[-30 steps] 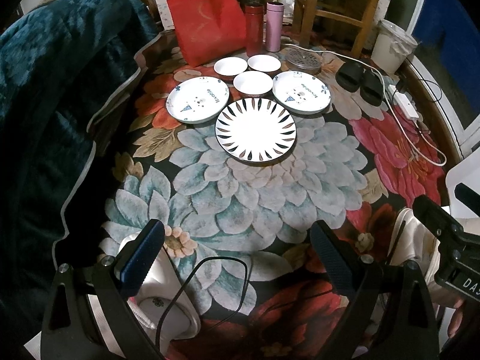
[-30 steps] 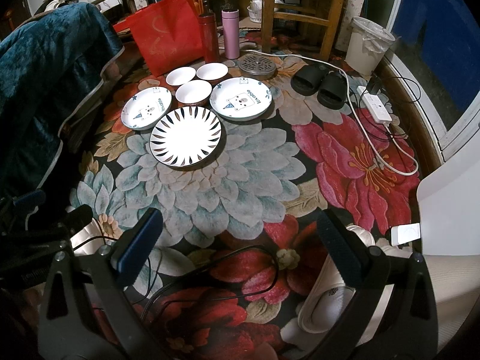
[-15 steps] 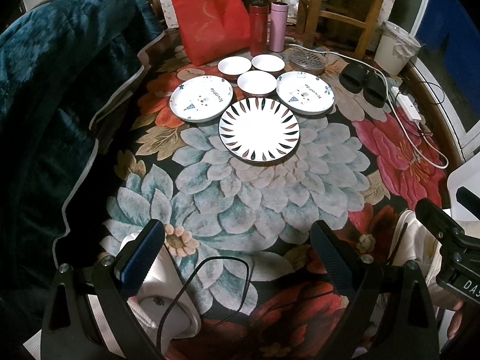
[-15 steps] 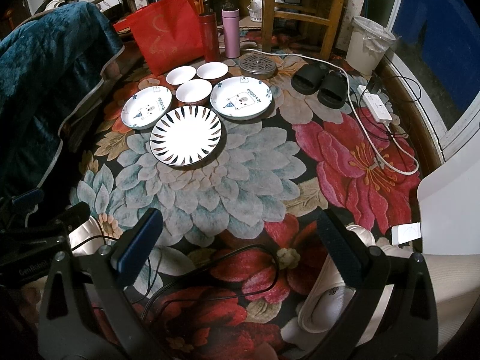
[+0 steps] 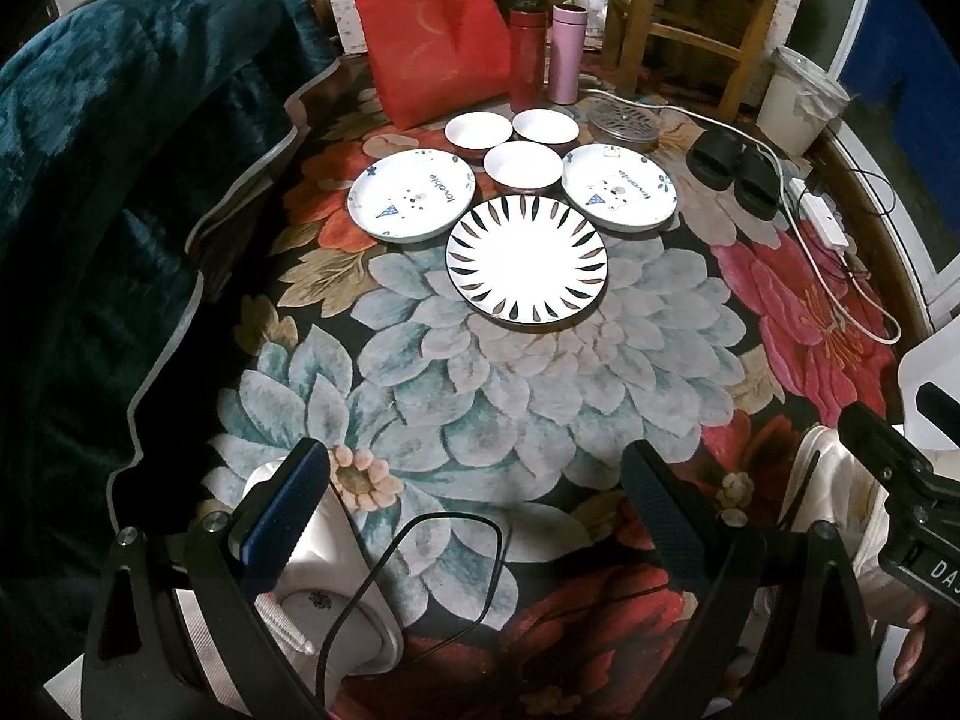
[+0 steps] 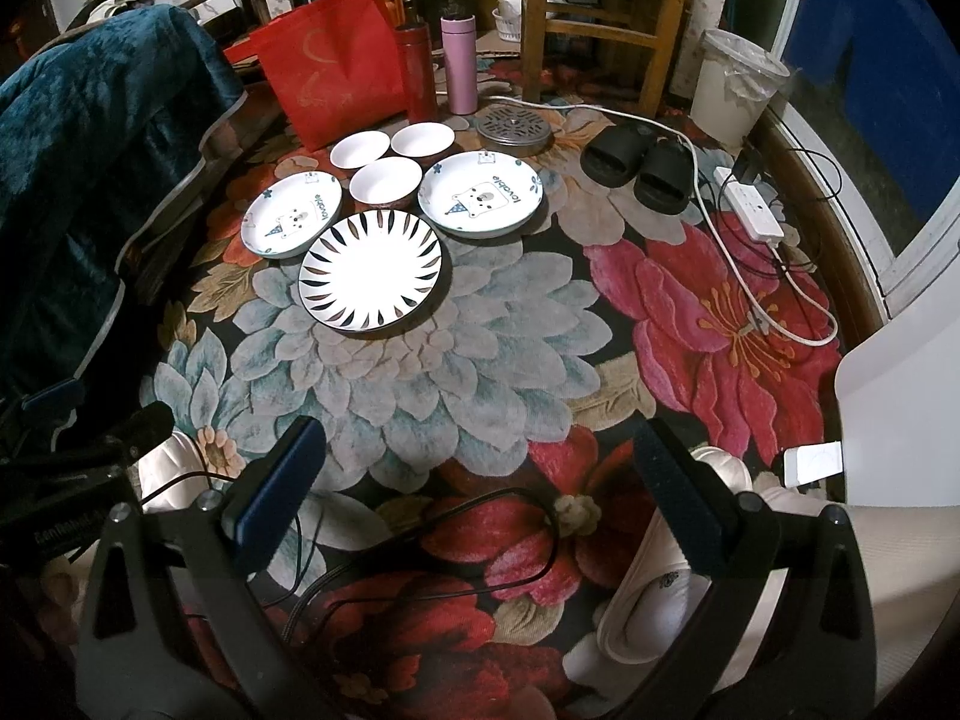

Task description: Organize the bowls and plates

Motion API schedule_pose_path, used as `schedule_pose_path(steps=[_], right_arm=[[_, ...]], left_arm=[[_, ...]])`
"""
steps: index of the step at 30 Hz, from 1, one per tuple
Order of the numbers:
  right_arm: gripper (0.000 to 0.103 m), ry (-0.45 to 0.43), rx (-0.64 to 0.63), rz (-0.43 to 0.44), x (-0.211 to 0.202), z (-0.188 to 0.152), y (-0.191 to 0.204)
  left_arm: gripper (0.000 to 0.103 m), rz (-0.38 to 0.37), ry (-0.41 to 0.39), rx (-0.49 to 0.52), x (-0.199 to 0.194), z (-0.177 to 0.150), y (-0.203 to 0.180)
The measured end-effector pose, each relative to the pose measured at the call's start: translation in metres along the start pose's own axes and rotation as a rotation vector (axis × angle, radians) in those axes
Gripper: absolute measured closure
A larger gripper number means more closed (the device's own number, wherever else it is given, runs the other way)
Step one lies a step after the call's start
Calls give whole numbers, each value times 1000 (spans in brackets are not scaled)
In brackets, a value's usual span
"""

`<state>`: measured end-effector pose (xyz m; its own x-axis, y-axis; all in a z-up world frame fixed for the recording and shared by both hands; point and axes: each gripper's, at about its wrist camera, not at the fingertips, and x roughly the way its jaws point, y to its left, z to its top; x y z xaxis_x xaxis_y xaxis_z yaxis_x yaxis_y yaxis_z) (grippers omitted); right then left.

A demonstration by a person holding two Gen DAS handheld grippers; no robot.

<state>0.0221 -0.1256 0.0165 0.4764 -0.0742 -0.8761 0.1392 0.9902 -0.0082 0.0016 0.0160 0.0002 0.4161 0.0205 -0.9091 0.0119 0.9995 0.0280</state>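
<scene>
A: In your left wrist view, what can you read?

B: The word "lovable" is on both bear plates, the left bear plate [image 5: 411,195] and the right bear plate [image 5: 619,186]. Your left gripper [image 5: 474,501] has its fingers spread wide and holds nothing. The striped plate [image 5: 527,258] lies on the flowered carpet [image 5: 540,372], between the two bear plates and nearer to you. Three small white bowls [image 5: 523,162] sit behind it, all empty.

A: And what is around them?

B: A red bag [image 5: 438,39], a red flask [image 5: 527,57] and a pink flask [image 5: 565,54] stand behind the bowls. A black cable [image 5: 420,564] lies on the carpet between your fingers.

A: Now the right wrist view?

B: Your right gripper [image 6: 480,495] is also spread wide and empty. "lovable" is readable again on the right bear plate [image 6: 482,194]. Black slippers [image 6: 639,165] and a white power strip [image 6: 750,204] lie to the right of the dishes, well apart from them. A white bin [image 6: 732,90] stands behind.
</scene>
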Motion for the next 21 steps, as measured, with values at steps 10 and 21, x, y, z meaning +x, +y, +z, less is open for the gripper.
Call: schedule_pose_path(steps=[10, 21], right_arm=[[0, 3, 11, -1, 0, -3, 4], [0, 5, 12, 0, 0, -1, 4]], left_arm=[[5, -3, -1, 0, 0, 0, 2], [5, -4, -1, -2, 0, 0, 2]])
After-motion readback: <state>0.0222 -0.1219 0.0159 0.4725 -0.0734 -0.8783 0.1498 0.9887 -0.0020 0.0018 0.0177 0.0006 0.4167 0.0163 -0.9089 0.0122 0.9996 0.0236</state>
